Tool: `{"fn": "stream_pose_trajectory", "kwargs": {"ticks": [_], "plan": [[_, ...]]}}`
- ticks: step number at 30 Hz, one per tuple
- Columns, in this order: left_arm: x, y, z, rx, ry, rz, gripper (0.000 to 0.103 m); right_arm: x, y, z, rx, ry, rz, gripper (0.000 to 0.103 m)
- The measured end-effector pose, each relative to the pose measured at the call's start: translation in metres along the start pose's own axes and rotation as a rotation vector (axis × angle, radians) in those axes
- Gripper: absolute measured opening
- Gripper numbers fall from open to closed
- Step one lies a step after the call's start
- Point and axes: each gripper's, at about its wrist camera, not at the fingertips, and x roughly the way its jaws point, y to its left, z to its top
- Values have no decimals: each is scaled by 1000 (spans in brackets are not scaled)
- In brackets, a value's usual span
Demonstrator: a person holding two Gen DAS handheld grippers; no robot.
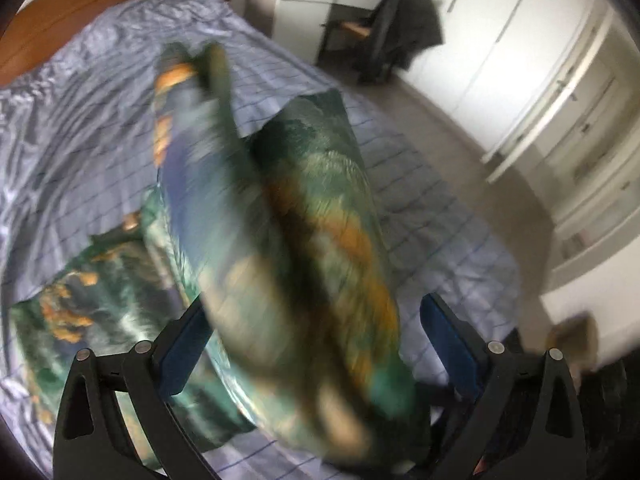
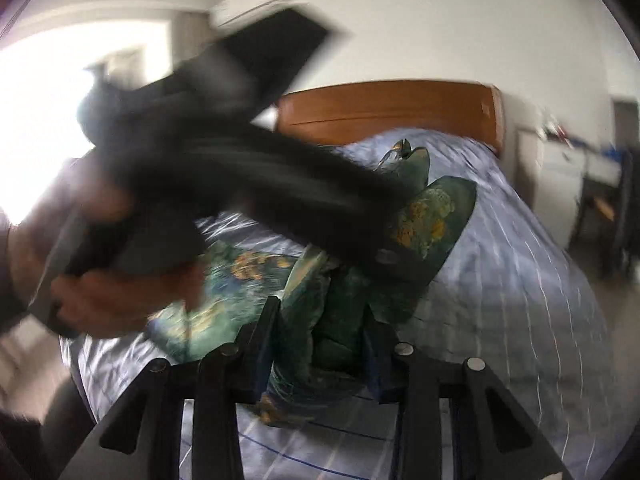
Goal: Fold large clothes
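Observation:
A large green garment with orange and blue print (image 1: 288, 216) hangs bunched over the bed. In the left wrist view it rises between the fingers of my left gripper (image 1: 316, 336), whose jaws stand wide apart around the cloth, with blur. In the right wrist view my right gripper (image 2: 320, 340) is shut on a fold of the garment (image 2: 332, 320). The left gripper body (image 2: 248, 168) and the hand holding it (image 2: 116, 296) cross that view, blurred, above the cloth. Part of the garment lies on the sheet (image 1: 80, 312).
The bed has a light blue checked sheet (image 1: 100, 120) and a wooden headboard (image 2: 384, 108). A desk with a chair and dark jacket (image 1: 400, 36) stands beyond the bed. White wardrobe doors (image 1: 520, 60) line the right wall. Floor runs beside the bed (image 1: 480, 168).

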Motion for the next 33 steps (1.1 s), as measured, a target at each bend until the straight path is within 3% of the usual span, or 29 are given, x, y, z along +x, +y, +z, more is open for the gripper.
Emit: {"fn": "stream_pose_trajectory", "kwargs": {"ticks": [1,2,3,4,6,8,10,13,17,18,21,30,33], "plan": [[0,2,-3,-5,4,27,99,2,14,1,-46,0,6,37],[0,3,-6,-8,6,55,86,-1,21,0,-72,-2,16,37],[1,6,-10,-14,12,102,70,-1,31,1,-97,-3,32,37],[1,10,-12,-20,16,130,45,-1,37,1,-112,-4,44,37],[-5,25,-18,-62,9,97,34,-4,42,1,-120,3,41,39],[-13,41,-22,-81,-7,113,31,-4,40,2,-84,19,54,44],[-22,63,-28,-100,-23,133,31,-14,36,1,-48,20,113,67],[-37,111,-42,-174,-38,128,31,-22,27,4,25,33,203,67],[-55,168,-75,-271,-60,140,31,-5,13,-8,69,112,176,67],[-59,182,-86,-300,-62,146,31,3,13,-9,70,134,170,64],[-61,215,-109,-365,-57,159,31,27,23,-7,50,188,181,39],[-55,287,-164,-547,-67,159,32,110,86,5,-82,313,221,35],[-45,303,-184,-573,-70,162,34,152,98,-5,-109,391,243,35]]}}
